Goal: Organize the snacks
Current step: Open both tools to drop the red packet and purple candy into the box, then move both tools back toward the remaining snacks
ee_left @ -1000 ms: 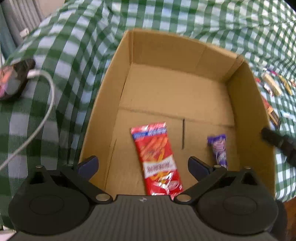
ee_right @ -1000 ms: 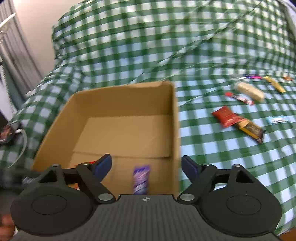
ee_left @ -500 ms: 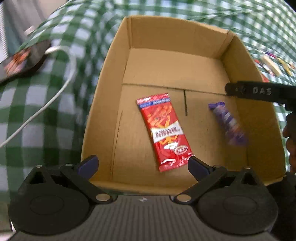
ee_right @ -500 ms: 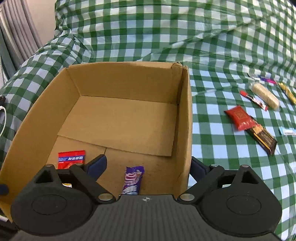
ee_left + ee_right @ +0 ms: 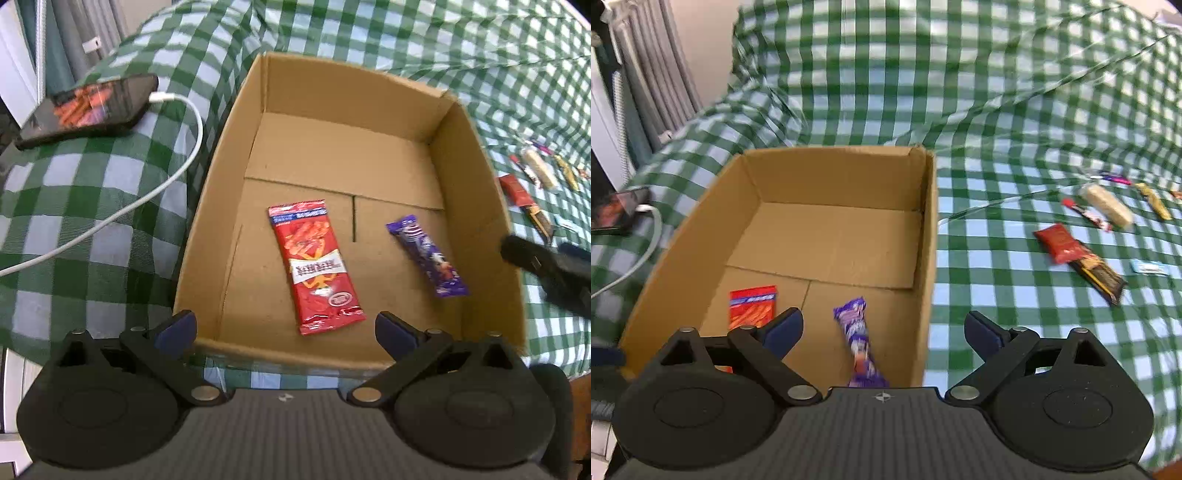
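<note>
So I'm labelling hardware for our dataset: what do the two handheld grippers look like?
Both match: left gripper and right gripper have black ribbed bodies, round black side housings, silver pivot pins, angled black link arms and dark blue finger pads. No cables or sleeves visible.

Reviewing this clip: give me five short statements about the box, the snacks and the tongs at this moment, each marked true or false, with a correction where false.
1. The cardboard box holds two snacks, a red packet and a purple bar. True.
2. The red packet and the purple bar overlap. False: they lie apart on the box floor.
3. Both the left tongs and the right tongs are open and hold nothing. True.
4. No snacks remain on the checked cloth. False: several lie there to the right of the box, among them a small red pouch.
5. A phone with a white cable plugged in lies to the left of the box. True.
</note>
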